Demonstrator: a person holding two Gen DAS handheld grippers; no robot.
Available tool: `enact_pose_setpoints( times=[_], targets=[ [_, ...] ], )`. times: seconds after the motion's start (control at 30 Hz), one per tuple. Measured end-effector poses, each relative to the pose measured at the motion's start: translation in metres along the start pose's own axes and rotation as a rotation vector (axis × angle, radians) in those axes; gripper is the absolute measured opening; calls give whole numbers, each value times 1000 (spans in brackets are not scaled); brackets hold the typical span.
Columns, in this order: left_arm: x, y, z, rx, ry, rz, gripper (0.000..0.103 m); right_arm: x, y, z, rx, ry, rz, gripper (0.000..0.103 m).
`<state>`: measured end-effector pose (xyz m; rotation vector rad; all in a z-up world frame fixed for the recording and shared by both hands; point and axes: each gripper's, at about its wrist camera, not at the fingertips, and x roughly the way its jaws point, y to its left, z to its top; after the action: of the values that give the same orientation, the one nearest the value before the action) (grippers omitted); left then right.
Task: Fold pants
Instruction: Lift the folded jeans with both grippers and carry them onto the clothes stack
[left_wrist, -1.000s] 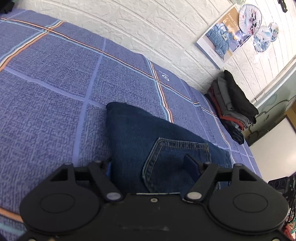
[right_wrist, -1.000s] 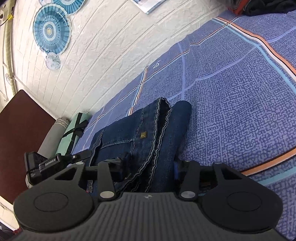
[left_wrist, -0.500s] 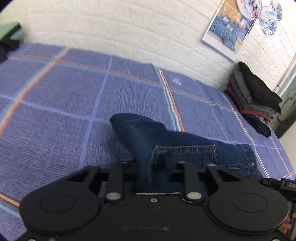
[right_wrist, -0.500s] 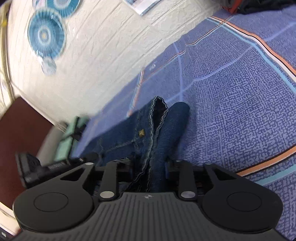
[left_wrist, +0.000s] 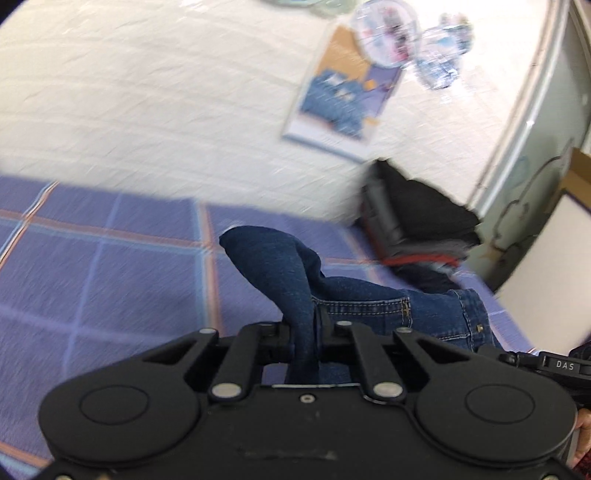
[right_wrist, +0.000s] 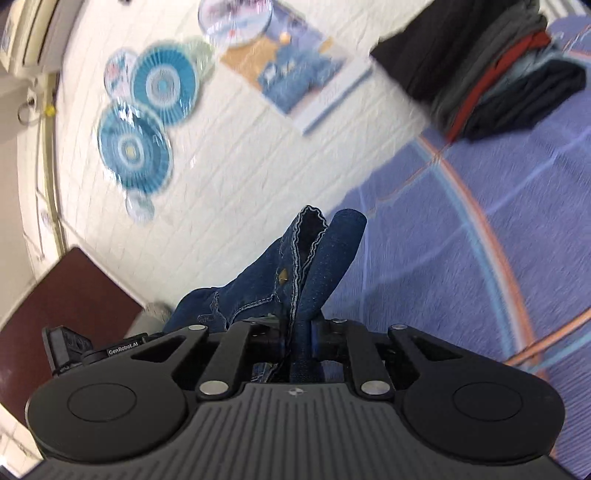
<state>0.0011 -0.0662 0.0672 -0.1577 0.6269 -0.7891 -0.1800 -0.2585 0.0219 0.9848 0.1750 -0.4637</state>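
The dark blue jeans (left_wrist: 291, 273) are folded into a thick bundle and held up off the purple plaid bed (left_wrist: 110, 273). My left gripper (left_wrist: 306, 339) is shut on one end of the bundle; the denim sticks up past its jaws. My right gripper (right_wrist: 299, 332) is shut on the other end, where the stitched waistband edge of the jeans (right_wrist: 314, 254) stands up. The right gripper's body (left_wrist: 554, 365) shows at the right edge of the left wrist view, and the left gripper's body (right_wrist: 74, 347) shows at the left edge of the right wrist view. Both views are blurred by motion.
A stack of folded clothes (left_wrist: 417, 221) in black, grey and red lies on the bed by the white brick wall; it also shows in the right wrist view (right_wrist: 491, 70). A poster (left_wrist: 343, 96) and blue paper fans (right_wrist: 144, 122) hang on the wall. A brown headboard (right_wrist: 55, 306) stands at the left.
Both grippers closed on the jeans and lifted them off the bed. The views tilted up toward the wall, and the clothes stack now looks closer.
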Motion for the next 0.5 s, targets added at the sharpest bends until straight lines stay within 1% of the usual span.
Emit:
enact_pose_setpoints(
  times=[0.07, 0.17, 0.33, 0.43, 0.5],
  targets=[
    [7, -18, 16, 15, -19, -29, 9, -9, 5, 20, -18, -35, -1, 22],
    [24, -51, 40, 70, -49, -55, 9, -21, 12, 56, -47, -82, -11, 22],
    [75, -108, 93, 86, -67, -122, 9, -40, 7, 128, -75, -169, -43, 22],
    [110, -141, 122, 121, -90, -136, 9, -43, -3, 172, -67, -208, -65, 22],
    [139, -160, 144, 123, -97, -146, 9, -44, -13, 202, -64, -225, -73, 22]
  ],
)
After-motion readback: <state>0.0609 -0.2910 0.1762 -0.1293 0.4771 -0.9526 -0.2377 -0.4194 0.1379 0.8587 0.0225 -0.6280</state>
